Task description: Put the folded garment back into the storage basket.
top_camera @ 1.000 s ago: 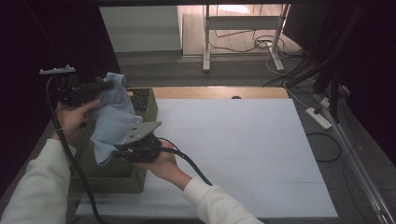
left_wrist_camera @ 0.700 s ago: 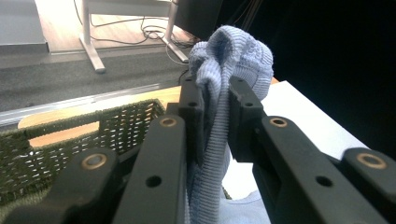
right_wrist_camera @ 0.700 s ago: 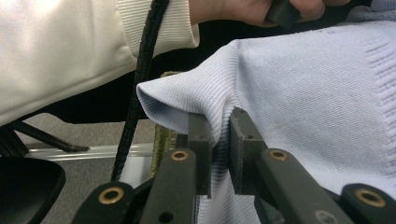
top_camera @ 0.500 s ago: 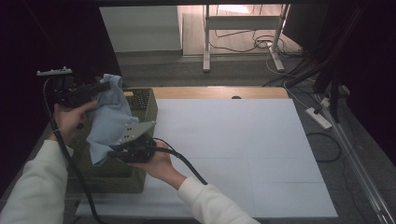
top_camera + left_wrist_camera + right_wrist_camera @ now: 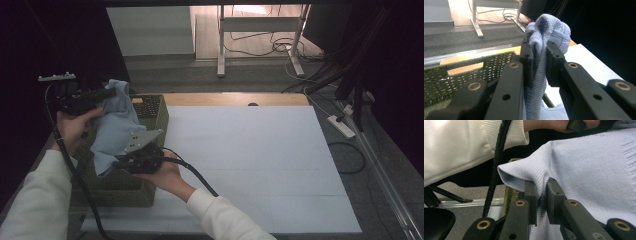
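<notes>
Soft knit against hard matt plastic, over woven fibre and paper-white board.

Your light-blue garment (image 5: 116, 131) is a fine ribbed knit, matt and slightly fuzzy, with a coarser rib along its hem. Your left gripper (image 5: 539, 53) and right gripper (image 5: 541, 192) have matt black plastic jaws, smooth-faced, with brass-coloured rivets that shine a little. The basket (image 5: 150, 107) at the worktop's left edge is olive-green woven fibre, rough and open-meshed. The worktop (image 5: 260, 165) looks like a smooth, matt white sheet, with a strip of pale wood along its far edge. Your sleeve (image 5: 456, 142) is cream cloth with a ribbed cuff.
</notes>
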A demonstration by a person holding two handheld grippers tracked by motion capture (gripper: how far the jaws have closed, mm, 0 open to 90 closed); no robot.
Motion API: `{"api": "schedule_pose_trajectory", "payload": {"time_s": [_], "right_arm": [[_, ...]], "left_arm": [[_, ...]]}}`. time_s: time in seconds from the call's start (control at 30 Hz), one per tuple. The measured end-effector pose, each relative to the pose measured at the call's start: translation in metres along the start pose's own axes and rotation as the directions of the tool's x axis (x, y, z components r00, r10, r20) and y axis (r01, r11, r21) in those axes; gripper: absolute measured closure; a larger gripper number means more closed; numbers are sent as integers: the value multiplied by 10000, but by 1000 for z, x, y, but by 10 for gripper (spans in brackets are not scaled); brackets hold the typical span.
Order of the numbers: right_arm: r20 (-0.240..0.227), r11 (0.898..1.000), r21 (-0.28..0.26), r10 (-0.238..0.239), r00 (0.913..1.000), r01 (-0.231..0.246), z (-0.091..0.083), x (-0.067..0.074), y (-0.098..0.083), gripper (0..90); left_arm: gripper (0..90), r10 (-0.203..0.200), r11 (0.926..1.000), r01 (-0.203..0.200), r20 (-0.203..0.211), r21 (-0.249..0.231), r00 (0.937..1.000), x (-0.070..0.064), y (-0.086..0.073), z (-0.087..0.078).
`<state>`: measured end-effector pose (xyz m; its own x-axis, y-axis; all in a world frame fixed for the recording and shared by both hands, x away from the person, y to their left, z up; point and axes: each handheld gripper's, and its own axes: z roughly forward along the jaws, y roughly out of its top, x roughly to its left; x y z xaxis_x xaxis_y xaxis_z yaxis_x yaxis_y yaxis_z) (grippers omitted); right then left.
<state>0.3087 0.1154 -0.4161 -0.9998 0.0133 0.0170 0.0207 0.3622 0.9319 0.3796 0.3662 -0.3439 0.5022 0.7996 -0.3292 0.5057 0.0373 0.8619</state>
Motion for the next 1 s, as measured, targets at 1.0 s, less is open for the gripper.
{"api": "schedule_pose_trajectory", "payload": {"time_s": [1.0], "right_arm": [[237,9979,566,313,9992,-326,26,-9,-16,806]], "left_arm": [[781,-144,9971,165,-295,739,9995,15,-14,29]]}}
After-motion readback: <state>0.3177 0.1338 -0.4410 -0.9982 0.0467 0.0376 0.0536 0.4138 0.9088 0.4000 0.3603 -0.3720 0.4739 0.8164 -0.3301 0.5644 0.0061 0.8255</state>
